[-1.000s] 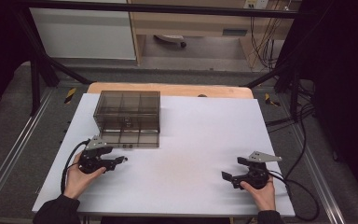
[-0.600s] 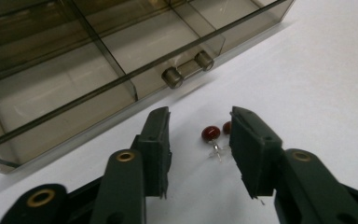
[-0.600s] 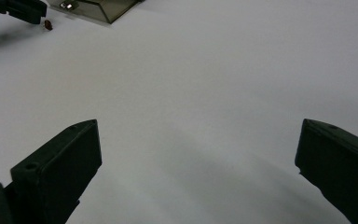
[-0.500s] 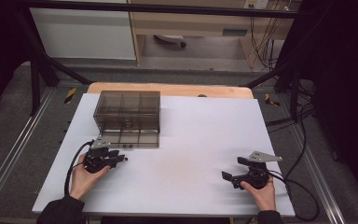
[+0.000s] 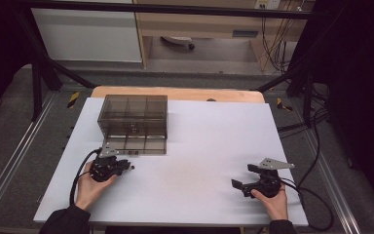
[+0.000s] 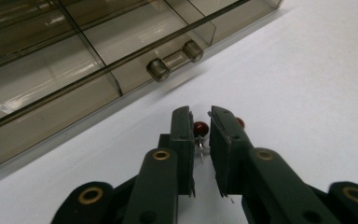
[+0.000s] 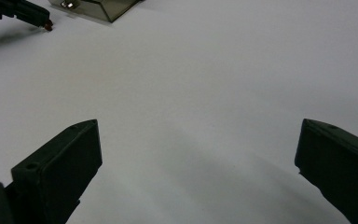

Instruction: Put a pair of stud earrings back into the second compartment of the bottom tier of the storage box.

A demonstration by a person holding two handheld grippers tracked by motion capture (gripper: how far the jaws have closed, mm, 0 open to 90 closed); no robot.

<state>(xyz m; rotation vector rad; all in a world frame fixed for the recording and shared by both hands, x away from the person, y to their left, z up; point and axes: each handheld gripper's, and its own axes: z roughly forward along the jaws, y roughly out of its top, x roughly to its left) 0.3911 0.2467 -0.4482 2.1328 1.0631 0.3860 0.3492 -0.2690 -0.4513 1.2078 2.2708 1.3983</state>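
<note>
A smoky clear drawer box [image 5: 134, 124] stands at the table's back left; its front handle [image 6: 175, 60] shows in the left gripper view. My left gripper [image 5: 126, 167] lies on the white table [image 5: 199, 146] just in front of the box. Its jaws have just been closing, and the left gripper [image 6: 200, 114] is now shut on a small red bead with a metal pin [image 6: 200, 129]. A second red bead [image 6: 239, 122] peeks out behind the right jaw. My right gripper [image 5: 242, 176] rests at the front right, and the right gripper [image 7: 198, 135] is wide open over bare table.
The box has several compartments and sits close to the left gripper's tips. In the right gripper view the left gripper [image 7: 23, 14] and a corner of the box [image 7: 102, 7] show far off. A wooden board edge [image 5: 175, 92] runs behind the table.
The left gripper's jaws have narrowed from apart to nearly together, and it has shifted slightly to the right. The right gripper has not moved.
</note>
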